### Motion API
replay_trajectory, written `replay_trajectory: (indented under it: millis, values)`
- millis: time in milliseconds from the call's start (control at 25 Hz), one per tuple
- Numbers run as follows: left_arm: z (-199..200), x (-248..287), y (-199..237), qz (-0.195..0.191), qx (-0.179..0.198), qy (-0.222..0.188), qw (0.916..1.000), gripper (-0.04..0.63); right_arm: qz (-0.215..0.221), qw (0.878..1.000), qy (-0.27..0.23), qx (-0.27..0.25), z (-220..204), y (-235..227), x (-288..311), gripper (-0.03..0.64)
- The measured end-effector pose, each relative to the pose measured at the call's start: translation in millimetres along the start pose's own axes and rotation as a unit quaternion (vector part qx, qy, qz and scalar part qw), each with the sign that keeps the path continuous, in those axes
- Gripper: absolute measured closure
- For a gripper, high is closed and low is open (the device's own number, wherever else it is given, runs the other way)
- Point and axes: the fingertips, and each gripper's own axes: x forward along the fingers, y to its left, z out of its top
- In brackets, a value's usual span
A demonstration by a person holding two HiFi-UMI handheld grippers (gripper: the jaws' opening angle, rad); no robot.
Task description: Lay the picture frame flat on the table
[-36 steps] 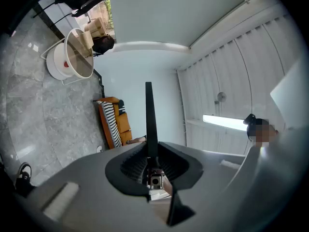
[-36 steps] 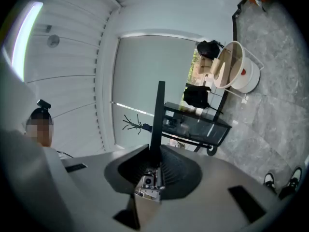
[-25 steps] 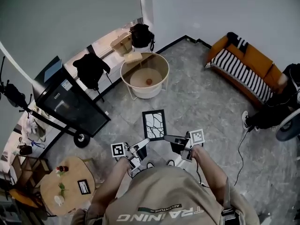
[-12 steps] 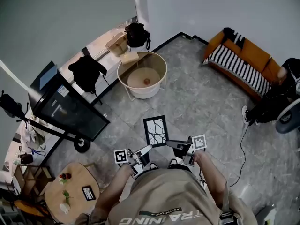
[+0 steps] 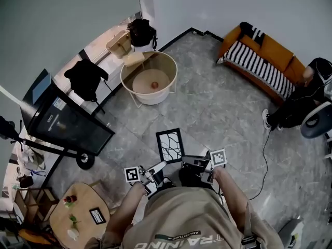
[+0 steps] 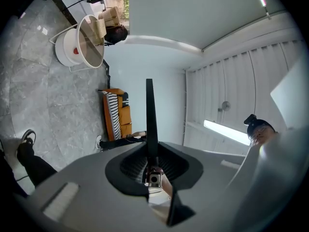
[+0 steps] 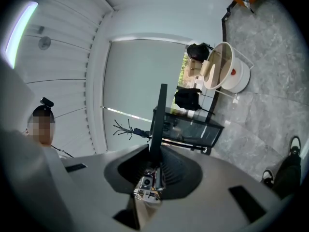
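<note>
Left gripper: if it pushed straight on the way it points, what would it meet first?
The picture frame, which the left gripper grips edge-on between its jaws, so nothing comes before it. Beyond the frame, the orange sofa lies roughly in line, well off, though depth is unclear.

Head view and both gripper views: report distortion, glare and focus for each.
Head view: wide-angle bend curves the walls; light is even and the picture frame is sharp. Left gripper view: fisheye circle with black corners; the light strip blows out white; the frame shows edge-on. Right gripper view: same fisheye; the upper-left lamp glares; the near foreground is soft.
</note>
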Motion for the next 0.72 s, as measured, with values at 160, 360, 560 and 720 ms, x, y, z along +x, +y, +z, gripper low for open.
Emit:
replay_trajectory:
  millis: [160,360,560,720]
  values:
    - [14.0,12.7,12.6,0.009,-0.011,-0.008,0.9999,0.522,0.005,1.0,0.003,0.009,18.0,-13.8,0.5,0.548]
    - [48.0,42.3,26.7,0.025,-0.006,-0.004,0.9997,0.522,0.007,1.0,0.004,0.014,59.1,-39.4,-3.1,0.548]
    - [88.2,84.9,38.2,0.033,0.013,-0.012,0.9993,0.522,0.029,1.0,0.01,0.005,118.5,-53.2,-11.7,0.548]
    - [122.8,115.7,43.0,0.031,0.034,-0.027,0.9986,0.522,0.043,0.999,0.019,-0.004,163.7,-65.6,-13.6,0.548]
